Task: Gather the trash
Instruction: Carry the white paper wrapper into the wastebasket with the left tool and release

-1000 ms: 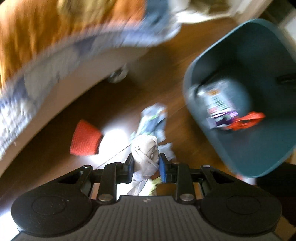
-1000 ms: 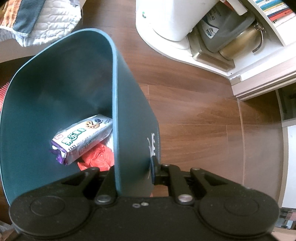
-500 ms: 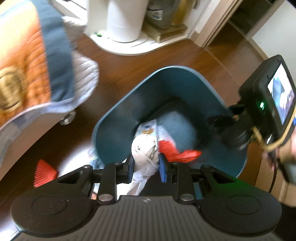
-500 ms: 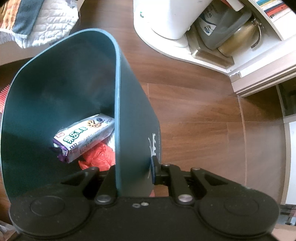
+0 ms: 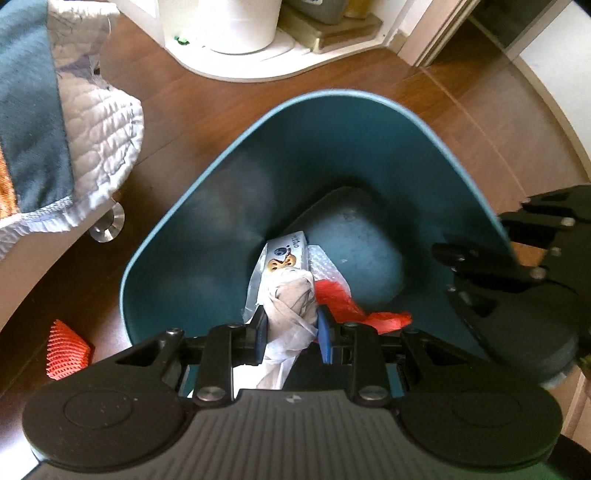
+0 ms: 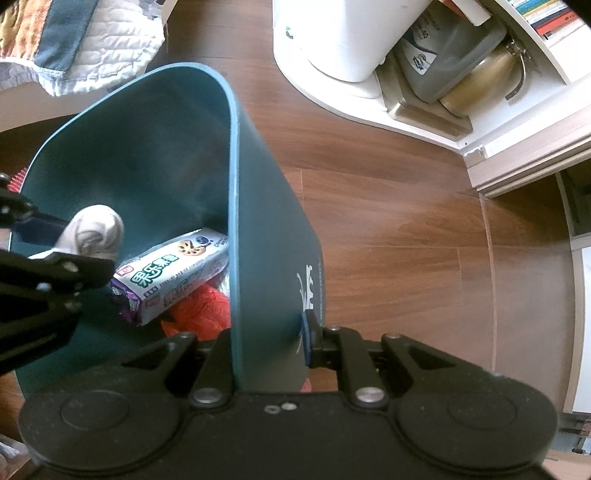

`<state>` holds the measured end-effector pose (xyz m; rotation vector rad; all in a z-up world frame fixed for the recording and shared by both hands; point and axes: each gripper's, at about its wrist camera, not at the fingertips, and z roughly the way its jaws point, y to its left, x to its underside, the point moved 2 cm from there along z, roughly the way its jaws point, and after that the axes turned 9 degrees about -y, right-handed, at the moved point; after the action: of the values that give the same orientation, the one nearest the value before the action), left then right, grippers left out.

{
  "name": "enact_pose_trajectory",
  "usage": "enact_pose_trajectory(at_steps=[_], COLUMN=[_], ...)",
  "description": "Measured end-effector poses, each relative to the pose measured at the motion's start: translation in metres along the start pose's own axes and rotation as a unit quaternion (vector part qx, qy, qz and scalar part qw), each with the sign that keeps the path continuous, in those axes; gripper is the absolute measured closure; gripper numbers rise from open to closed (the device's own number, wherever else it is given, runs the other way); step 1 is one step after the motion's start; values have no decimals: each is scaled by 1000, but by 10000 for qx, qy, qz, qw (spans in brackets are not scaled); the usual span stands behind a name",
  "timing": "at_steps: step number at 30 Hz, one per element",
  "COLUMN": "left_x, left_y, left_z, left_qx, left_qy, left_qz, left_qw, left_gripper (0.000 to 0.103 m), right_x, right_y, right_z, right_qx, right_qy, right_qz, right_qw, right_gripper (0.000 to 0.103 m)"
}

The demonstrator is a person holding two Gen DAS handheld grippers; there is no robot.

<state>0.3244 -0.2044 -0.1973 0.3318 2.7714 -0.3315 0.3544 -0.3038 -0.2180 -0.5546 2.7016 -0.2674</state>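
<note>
Both point steeply down: left hand-held gripper (image 5: pixel 290 328) pinches crumpled tissue (image 5: pixel 291 295); right hand-held gripper (image 6: pixel 271 343) clamps bin wall (image 6: pixel 273 258).

The bin (image 5: pixel 229 206) stands on the floor (image 5: pixel 207 107). In it lie a biscuit packet (image 5: pixel 282 254) and a crumpled bag (image 5: pixel 343 299). Above its opening hangs a wad of tissue (image 5: pixel 291 302). Left of the bin lies a mesh sleeve (image 5: pixel 66 347); behind it stands a cylindrical container (image 6: pixel 340 33).
</note>
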Motion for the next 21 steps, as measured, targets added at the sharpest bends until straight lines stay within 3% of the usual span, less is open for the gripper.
enact_pose_trajectory(at_steps=[6,15,17,19,21], left_x=[6,17,18,18,18], left_y=[-1,6,7,8,10], left_z=[22,34,33,28,23], left_qx=[-245,-148,-151,-122,-116], left_qy=[197,314,280,182,90], left_qz=[139,192,197,169,182], left_qw=[9994,9992,9993,9996,9997], left_gripper=[77,71,60,40,37], right_x=[0,1,1,2,2], right_y=[0,-1,0,-1,-1], right_z=[0,1,1,1,1], right_qx=[-5,-16,-17,-19,-18], right_qy=[-2,-10,-20,-21,-15], right_qz=[-1,18,14,17,42], right_qw=[10000,10000,10000,10000,10000], right_gripper=[89,89,89,89,89])
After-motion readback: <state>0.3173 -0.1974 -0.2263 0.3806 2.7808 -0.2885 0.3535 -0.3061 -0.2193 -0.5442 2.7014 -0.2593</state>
